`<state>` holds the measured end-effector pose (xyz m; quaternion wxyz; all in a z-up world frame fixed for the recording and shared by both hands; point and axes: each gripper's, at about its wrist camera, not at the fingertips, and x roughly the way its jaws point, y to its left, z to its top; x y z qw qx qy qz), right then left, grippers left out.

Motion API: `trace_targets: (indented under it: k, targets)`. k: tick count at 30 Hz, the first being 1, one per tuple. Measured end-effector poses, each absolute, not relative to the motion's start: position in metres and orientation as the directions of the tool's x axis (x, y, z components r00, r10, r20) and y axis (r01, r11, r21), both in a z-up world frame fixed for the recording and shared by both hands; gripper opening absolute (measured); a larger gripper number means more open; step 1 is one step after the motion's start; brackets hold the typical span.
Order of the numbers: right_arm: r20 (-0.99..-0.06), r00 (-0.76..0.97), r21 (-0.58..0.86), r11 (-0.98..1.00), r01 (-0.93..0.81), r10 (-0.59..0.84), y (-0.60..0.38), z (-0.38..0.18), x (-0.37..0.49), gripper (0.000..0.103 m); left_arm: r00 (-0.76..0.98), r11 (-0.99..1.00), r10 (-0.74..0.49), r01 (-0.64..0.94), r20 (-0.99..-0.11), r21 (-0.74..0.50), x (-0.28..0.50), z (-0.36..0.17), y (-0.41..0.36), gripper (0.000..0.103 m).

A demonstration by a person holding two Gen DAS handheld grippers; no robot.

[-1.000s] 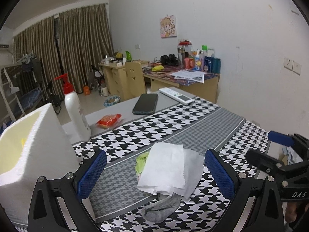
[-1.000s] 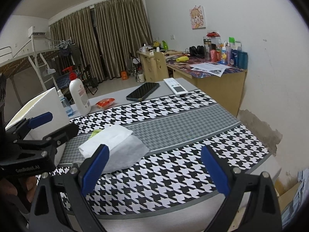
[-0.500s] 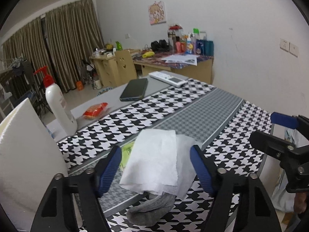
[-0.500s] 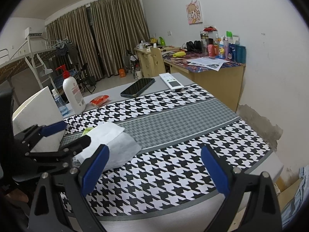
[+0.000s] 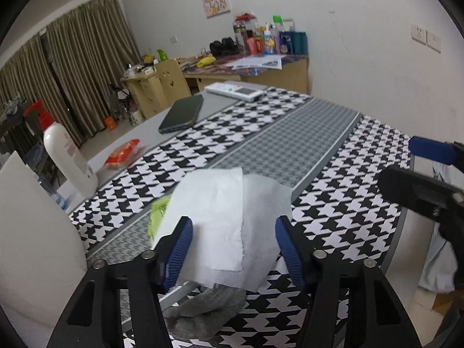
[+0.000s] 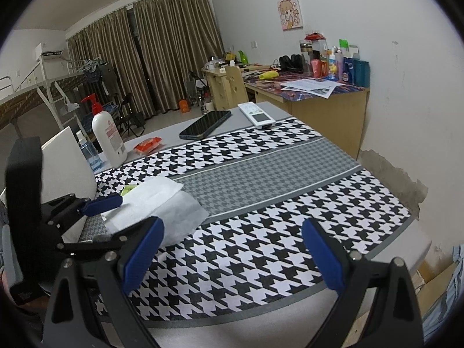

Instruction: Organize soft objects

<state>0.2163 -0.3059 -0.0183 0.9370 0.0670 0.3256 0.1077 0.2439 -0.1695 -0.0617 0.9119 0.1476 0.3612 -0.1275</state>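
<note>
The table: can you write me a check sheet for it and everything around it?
Surface: table under a black-and-white checked cloth.
Job's things: white tissues piled over a grey sock and something yellow-green.
Clutter: lotion bottle, phone, remote, orange packet, white box.
Grippers: left gripper has just been closing, jaws astride the tissues, pads not pressing; right gripper open, nothing between.
Cables: nothing seen.
Surroundings: curtains, desk with bottles, bunk bed.
</note>
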Motion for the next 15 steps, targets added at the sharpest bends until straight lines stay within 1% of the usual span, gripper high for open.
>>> trace_targets:
  k: [1, 3, 6, 8, 10, 12, 15]
  targets:
    - [-0.595, 0.765, 0.199, 0.967, -0.157, 0.246, -0.307, -0.019, 0.216, 0.098, 0.7, 0.923, -0.125, 0.342, -0.703, 0.177, 0.244, -0.063, -0.17, 0.047]
    - [-0.595, 0.765, 0.202, 0.967, -0.155, 0.246, -0.308, -0.02, 0.215, 0.098, 0.689, 0.922, -0.114, 0.341, -0.716, 0.182, 0.246, -0.067, -0.171, 0.043]
    - [-0.595, 0.765, 0.204, 0.967, -0.152, 0.246, -0.31, -0.02, 0.214, 0.098, 0.681, 0.924, -0.109, 0.338, -0.724, 0.179, 0.248, -0.069, -0.17, 0.034]
    - [-0.596, 0.764, 0.206, 0.967, -0.151, 0.247, -0.311, -0.021, 0.214, 0.098, 0.678, 0.925, -0.099, 0.333, -0.728, 0.185, 0.249, -0.071, -0.171, 0.027]
    - [-0.594, 0.765, 0.211, 0.966, -0.149, 0.248, -0.312, -0.021, 0.213, 0.098, 0.674, 0.922, -0.095, 0.337, -0.733, 0.191, 0.249, -0.073, -0.172, 0.016]
    - [-0.594, 0.765, 0.214, 0.966, -0.146, 0.248, -0.312, -0.021, 0.213, 0.098, 0.671, 0.921, -0.091, 0.338, -0.736, 0.193, 0.251, -0.074, -0.172, 0.01]
    - [-0.592, 0.767, 0.213, 0.966, -0.148, 0.248, -0.312, -0.02, 0.211, 0.098, 0.673, 0.925, -0.112, 0.34, -0.731, 0.171, 0.25, -0.07, -0.169, 0.008]
